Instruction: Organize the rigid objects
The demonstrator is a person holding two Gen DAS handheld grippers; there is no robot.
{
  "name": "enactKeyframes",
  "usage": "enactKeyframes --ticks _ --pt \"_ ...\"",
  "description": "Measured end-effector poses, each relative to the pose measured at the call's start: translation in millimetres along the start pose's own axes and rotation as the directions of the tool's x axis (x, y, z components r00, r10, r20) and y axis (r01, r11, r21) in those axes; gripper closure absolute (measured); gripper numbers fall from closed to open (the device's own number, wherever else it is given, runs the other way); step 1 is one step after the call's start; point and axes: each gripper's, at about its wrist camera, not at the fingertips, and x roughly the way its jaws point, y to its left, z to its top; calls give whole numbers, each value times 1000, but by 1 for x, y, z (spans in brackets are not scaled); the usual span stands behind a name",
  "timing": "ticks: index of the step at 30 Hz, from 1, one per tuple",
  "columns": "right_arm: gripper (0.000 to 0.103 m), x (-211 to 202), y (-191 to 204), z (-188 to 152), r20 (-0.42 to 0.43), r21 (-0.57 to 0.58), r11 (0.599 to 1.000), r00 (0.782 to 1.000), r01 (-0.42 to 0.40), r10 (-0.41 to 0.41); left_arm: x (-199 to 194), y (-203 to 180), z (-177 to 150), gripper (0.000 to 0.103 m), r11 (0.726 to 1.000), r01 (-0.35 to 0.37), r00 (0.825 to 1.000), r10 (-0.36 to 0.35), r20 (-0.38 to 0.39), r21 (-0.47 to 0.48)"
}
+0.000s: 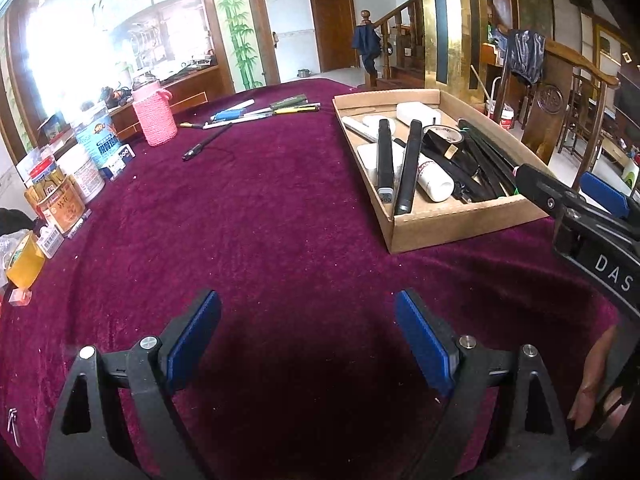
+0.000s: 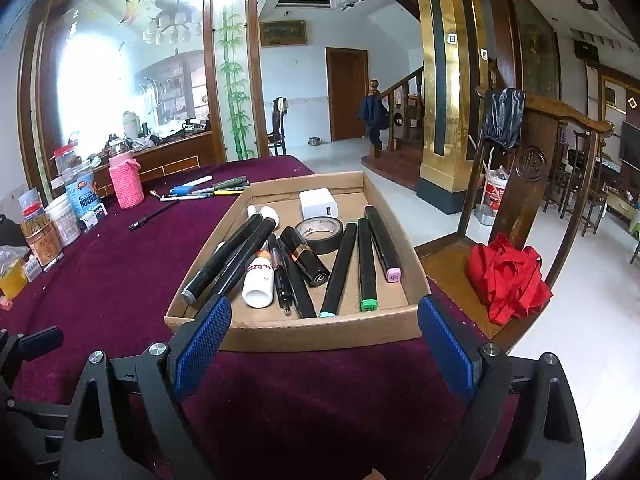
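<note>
Two open tools, one half-filled box

Both tools stand wide apart and carry nothing: we see only bare burgundy cloth between the blue pads of the left tool [image 1: 308,344], and the right tool [image 2: 324,336] frames the near wall of the cardboard box [image 2: 320,330] without touching it.

We read the box as the collecting place. It sits at the counter [image 1: 260,208] edge, at about two o'clock in the left wrist view and dead ahead at twelve in the right one. Inside, the long things lie roughly parallel, caps toward us, which packs them flat: a green-capped marker [image 2: 366,266], a pink-capped marker [image 2: 384,246], a white bottle [image 2: 259,280], a roll of black tape [image 2: 320,234] and a white charger [image 2: 318,205] at the far wall.

Several pens are not yet in. A loose cluster of pens [image 1: 260,112] lies at the far side of the counter, near twelve o'clock from the left tool, and a single black pen [image 1: 208,142] lies just nearer, well apart from the box. We judge these the remaining work, and the left tool, aimed over open cloth toward them, looks the likelier one to fetch them.

A pink knitted bottle [image 1: 154,118] and a row of jars and tins stand along the ten o'clock edge, apparently out of the sorting.
</note>
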Motion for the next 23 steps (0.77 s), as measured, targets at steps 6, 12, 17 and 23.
enactKeyframes --ticks 6,12,17,23 --pt "11 2 -1 1 -7 3 1000 1000 1 -1 0 0 -1 14 1000 2 1000 -2 5 3" --pt "12 2 0 1 -8 -7 1000 1000 11 -11 -1 1 -1 14 1000 6 1000 -6 3 3" --pt "11 3 0 1 -9 -6 1000 1000 10 -10 -2 0 -1 14 1000 7 1000 -7 4 7" --pt "11 3 0 1 -9 -5 1000 1000 8 -8 -8 0 -1 14 1000 -25 999 25 35 8"
